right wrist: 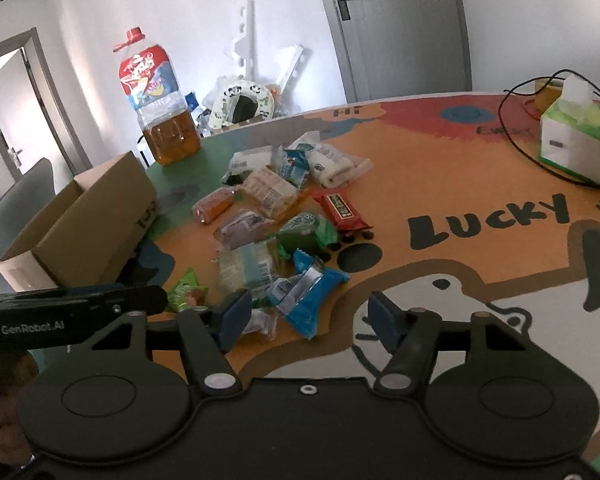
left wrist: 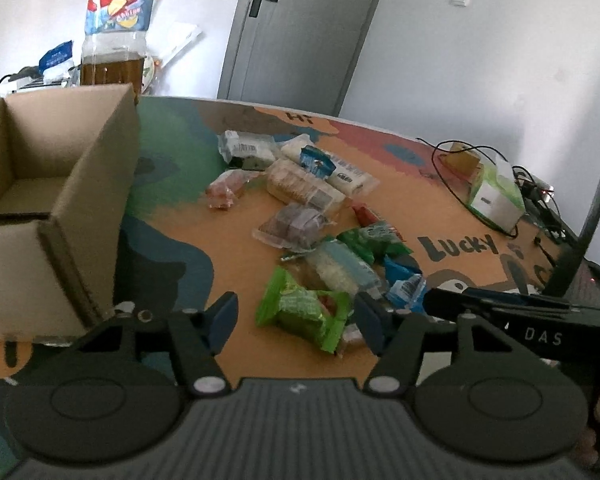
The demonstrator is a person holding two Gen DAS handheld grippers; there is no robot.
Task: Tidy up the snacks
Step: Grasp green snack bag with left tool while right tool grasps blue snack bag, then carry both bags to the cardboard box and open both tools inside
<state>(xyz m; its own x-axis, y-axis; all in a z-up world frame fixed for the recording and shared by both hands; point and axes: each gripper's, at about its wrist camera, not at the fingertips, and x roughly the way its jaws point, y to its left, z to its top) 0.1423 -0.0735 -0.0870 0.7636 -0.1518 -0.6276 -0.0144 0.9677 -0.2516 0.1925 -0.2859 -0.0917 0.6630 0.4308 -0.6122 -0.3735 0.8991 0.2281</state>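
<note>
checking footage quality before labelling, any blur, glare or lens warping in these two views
Left wrist view: strong fisheye bending of the grey door, dark corner vignetting, brown cardboard box soft up close, green snack packet between the open left tool slightly blurred. Right wrist view: same warping, colourful round table evenly lit, blue snack packet mildly glossy.

Left gripper (left wrist: 296, 316) jaws spread wide, right gripper (right wrist: 306, 314) jaws likewise

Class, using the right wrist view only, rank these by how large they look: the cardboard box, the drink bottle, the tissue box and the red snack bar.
1. cardboard box
2. drink bottle
3. tissue box
4. red snack bar

Nearness inflates the cardboard box.
</note>
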